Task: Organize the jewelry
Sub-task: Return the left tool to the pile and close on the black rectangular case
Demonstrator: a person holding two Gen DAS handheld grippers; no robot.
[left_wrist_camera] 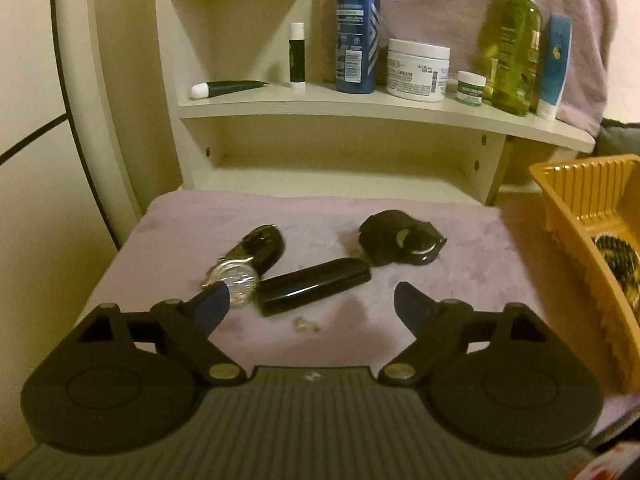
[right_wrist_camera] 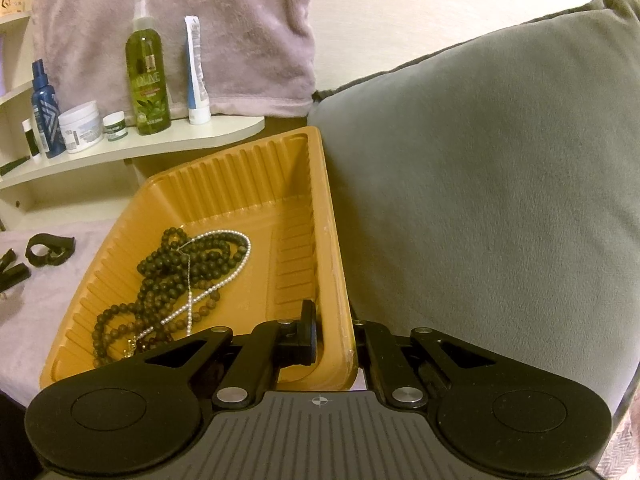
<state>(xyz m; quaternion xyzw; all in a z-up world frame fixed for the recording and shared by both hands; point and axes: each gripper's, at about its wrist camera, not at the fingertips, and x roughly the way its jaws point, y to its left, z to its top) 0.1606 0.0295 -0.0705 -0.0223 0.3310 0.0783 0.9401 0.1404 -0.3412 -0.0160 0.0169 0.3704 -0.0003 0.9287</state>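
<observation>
In the left wrist view my left gripper point(left_wrist_camera: 312, 306) is open and empty, low over a pink cloth point(left_wrist_camera: 460, 264). Just past its left fingertip lies a silver watch point(left_wrist_camera: 236, 280) with a black strap. A black oblong case point(left_wrist_camera: 316, 286) lies beside the watch, a black band point(left_wrist_camera: 400, 242) behind it, and a small pale earring point(left_wrist_camera: 306, 325) between the fingers. In the right wrist view my right gripper point(right_wrist_camera: 338, 338) is shut on the near right wall of the orange tray point(right_wrist_camera: 336, 280), one finger inside and one outside. The tray holds dark bead necklaces point(right_wrist_camera: 168, 276) and a pearl string point(right_wrist_camera: 224, 276).
A cream shelf point(left_wrist_camera: 360, 106) behind the cloth carries bottles, jars and tubes. The orange tray point(left_wrist_camera: 576, 216) stands at the right edge of the cloth. A grey cushion point(right_wrist_camera: 500, 180) presses against the tray's right side. A pink towel point(right_wrist_camera: 180, 20) hangs behind the shelf.
</observation>
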